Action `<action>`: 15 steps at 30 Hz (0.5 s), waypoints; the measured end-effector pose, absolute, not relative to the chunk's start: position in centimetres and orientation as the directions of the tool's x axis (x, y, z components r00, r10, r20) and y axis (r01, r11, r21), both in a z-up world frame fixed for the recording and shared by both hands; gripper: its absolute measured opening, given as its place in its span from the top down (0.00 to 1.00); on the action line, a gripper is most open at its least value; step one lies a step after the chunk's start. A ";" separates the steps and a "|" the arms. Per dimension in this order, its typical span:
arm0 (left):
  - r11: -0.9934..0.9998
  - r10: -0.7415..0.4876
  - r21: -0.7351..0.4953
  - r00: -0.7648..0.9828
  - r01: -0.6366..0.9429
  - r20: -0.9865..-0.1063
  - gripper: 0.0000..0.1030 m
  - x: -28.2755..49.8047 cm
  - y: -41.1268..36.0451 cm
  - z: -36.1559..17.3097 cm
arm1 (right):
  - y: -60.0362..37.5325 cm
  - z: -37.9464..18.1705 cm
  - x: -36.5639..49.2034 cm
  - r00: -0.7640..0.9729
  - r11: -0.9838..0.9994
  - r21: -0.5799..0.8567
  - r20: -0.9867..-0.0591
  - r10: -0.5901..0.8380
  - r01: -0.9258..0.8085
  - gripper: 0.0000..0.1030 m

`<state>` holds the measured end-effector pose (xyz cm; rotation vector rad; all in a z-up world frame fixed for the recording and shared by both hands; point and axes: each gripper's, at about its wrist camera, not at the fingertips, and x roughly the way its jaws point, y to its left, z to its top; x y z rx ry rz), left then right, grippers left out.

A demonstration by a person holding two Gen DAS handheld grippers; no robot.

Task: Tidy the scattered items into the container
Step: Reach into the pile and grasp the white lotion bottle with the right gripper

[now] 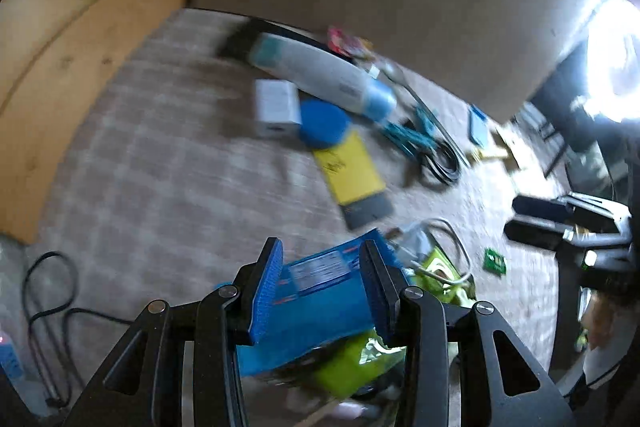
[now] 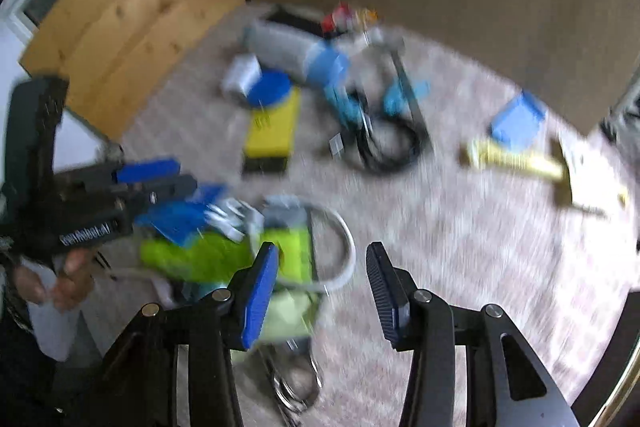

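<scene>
My left gripper (image 1: 322, 279) has its fingers on both sides of a blue packet (image 1: 320, 311), which hangs over a lime-green container (image 1: 360, 359) that holds a white cable (image 1: 456, 267). In the right wrist view the left gripper (image 2: 160, 179) sits over the same green container (image 2: 224, 259) with the blue packet (image 2: 176, 219). My right gripper (image 2: 322, 287) is open and empty, just right of the container. Scattered on the carpet are a yellow box (image 1: 352, 167), a blue disc (image 1: 324, 123), a white box (image 1: 276, 107) and a grey-and-blue tube (image 1: 320, 75).
Black and teal cables (image 2: 376, 131) lie in a tangle mid-floor. A small blue box (image 2: 518, 123) and a yellow tool (image 2: 516, 159) lie at the right. A wooden panel (image 1: 60, 67) stands at the left, a brown wall behind. A black cord (image 1: 48, 299) lies at lower left.
</scene>
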<state>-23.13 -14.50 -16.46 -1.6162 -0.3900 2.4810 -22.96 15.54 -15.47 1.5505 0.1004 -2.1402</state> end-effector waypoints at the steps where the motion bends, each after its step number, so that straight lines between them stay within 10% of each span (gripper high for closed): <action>1: -0.954 0.262 -0.300 -0.411 0.028 -0.873 0.59 -23.0 -15.3 -16.2 | 15.0 -15.1 -23.6 -0.242 -0.875 0.224 -0.905 -0.350 0.429 0.59; 15: -0.940 0.228 -0.316 -0.455 0.126 -0.861 0.59 -21.7 -20.4 -15.3 | 0.8 -18.5 -34.0 -0.263 -0.855 0.089 -0.931 -0.254 0.510 0.58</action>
